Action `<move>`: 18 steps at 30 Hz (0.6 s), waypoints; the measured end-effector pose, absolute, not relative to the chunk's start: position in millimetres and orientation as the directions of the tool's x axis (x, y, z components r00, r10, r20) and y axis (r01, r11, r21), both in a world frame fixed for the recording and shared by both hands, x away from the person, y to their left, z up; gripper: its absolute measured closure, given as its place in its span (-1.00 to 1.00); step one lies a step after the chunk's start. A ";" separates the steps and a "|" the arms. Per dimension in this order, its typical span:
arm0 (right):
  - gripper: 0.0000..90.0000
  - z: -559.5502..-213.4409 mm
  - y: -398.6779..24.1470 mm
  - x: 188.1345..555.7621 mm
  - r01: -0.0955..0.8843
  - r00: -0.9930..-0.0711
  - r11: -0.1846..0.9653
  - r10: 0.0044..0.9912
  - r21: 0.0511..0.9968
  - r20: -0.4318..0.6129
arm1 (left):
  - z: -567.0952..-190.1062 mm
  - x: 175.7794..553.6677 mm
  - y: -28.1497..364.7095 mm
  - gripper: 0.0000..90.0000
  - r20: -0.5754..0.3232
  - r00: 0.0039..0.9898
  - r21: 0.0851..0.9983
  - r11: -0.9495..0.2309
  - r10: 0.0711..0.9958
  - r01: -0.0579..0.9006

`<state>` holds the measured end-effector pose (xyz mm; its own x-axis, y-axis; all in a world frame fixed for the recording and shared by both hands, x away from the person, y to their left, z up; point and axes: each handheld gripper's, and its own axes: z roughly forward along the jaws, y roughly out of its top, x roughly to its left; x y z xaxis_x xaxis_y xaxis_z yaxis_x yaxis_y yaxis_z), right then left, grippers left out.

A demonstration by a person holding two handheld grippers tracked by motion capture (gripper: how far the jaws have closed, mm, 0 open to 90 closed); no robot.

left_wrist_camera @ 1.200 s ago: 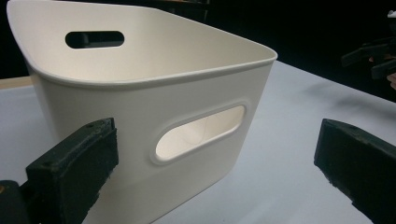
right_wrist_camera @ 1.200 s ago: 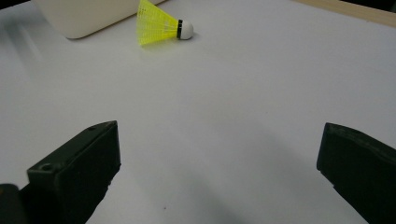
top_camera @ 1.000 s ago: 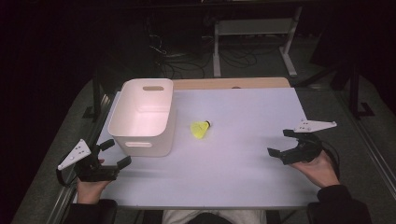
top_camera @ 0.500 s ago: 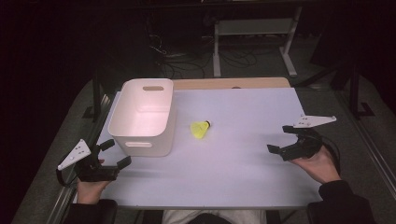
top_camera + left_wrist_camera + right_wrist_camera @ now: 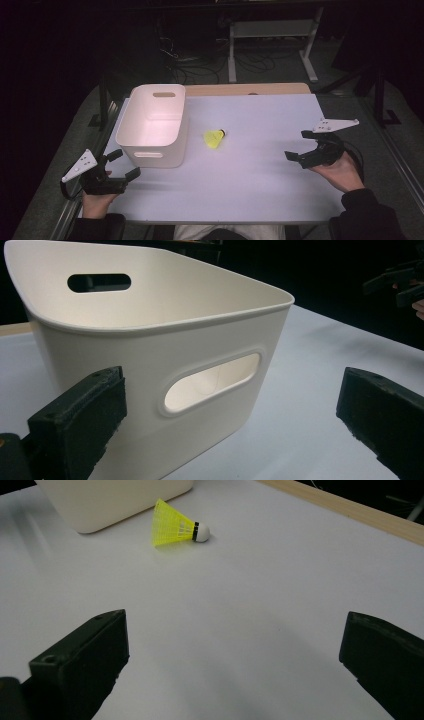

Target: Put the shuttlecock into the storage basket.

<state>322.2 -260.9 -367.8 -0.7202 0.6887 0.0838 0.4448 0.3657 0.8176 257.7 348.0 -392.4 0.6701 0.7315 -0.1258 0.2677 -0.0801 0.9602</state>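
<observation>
Looking down from the high view, one yellow shuttlecock (image 5: pixel 215 138) lies on the counter (image 5: pixel 250 180) just beside one white bin (image 5: pixel 152 125); the right gripper (image 5: pixel 300 156) hovers spread, well apart from it. In the left gripper view, the left gripper (image 5: pixel 240 415) sits spread before the bin's handle slot. In the right gripper view, the shuttlecock rests sideways: approach low and pinch the skirt gently, probably to drop it into the bin.
</observation>
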 end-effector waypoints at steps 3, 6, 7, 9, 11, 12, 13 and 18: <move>-1.00 -365.4 -260.0 322.7 0.442 -0.723 0.371 0.687 0.817 0.079 | -392.4 257.6 348.1 -1.00 -0.126 0.669 0.960 -0.079 0.732 0.268; -1.00 -363.0 -259.0 323.0 0.440 -0.724 0.375 0.685 0.816 0.076 | -392.5 257.7 347.9 -1.00 -0.127 0.670 0.960 -0.079 0.732 0.269; -1.00 -361.4 -258.7 323.5 0.437 -0.725 0.377 0.685 0.816 0.072 | -392.5 257.7 347.9 -1.00 -0.127 0.670 0.960 -0.079 0.731 0.269; -1.00 -360.6 -258.4 323.7 0.436 -0.725 0.378 0.685 0.817 0.071 | -392.5 257.6 348.1 -1.00 -0.127 0.669 0.960 -0.079 0.732 0.269; -1.00 -359.7 -257.5 324.5 0.433 -0.728 0.379 0.682 0.818 0.069 | -392.5 257.7 348.0 -1.00 -0.126 0.670 0.960 -0.080 0.731 0.269; -1.00 -359.2 -256.7 324.8 0.431 -0.729 0.382 0.681 0.817 0.066 | -392.5 257.7 347.9 -1.00 -0.127 0.670 0.960 -0.080 0.731 0.269; -1.00 -358.9 -256.0 325.2 0.430 -0.731 0.385 0.679 0.817 0.065 | -392.5 257.7 347.9 -1.00 -0.127 0.670 0.960 -0.080 0.731 0.270; -1.00 -356.3 -252.1 327.3 0.427 -0.738 0.393 0.672 0.815 0.062 | -392.5 257.7 348.0 -1.00 -0.125 0.670 0.960 -0.082 0.732 0.268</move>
<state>327.3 -252.1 -356.3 -0.7379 0.6720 0.0625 0.4266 0.3927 0.8147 257.7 348.0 -392.5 0.6702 0.7315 -0.1252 0.2684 -0.0816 0.9599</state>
